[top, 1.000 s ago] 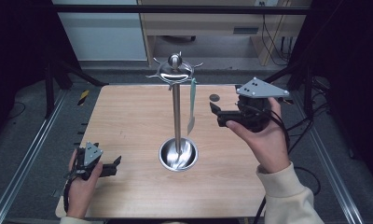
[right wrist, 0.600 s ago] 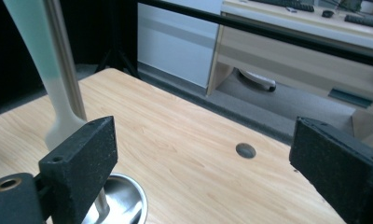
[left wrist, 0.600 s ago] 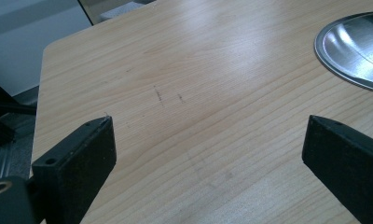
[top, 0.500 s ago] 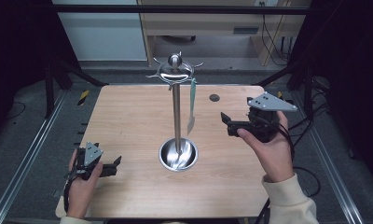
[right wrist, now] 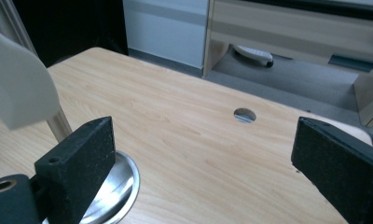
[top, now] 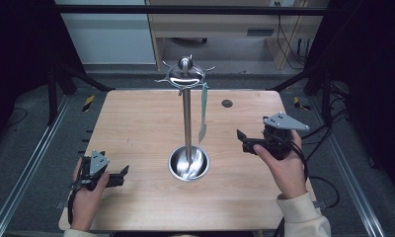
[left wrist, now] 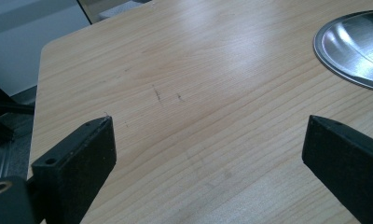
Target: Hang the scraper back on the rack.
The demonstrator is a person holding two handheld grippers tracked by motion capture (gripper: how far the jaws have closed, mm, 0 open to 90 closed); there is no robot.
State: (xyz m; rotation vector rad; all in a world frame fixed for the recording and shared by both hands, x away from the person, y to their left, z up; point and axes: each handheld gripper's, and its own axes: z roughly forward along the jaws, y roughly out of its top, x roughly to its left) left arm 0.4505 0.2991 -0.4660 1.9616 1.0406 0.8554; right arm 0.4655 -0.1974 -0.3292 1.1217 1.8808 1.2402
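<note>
While both jaws gape, table lies bare.

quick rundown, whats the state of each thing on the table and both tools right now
metal stand: upright in the middle of the table, pole rising from its round base
pale utensil: hanging from a hook at the top of the stand, clear of the table
left tool: open, nothing between the jaws, low at the near left corner
right tool: open, nothing between the jaws, right of the stand
table: wooden, with a small round hole near the far edge
</note>
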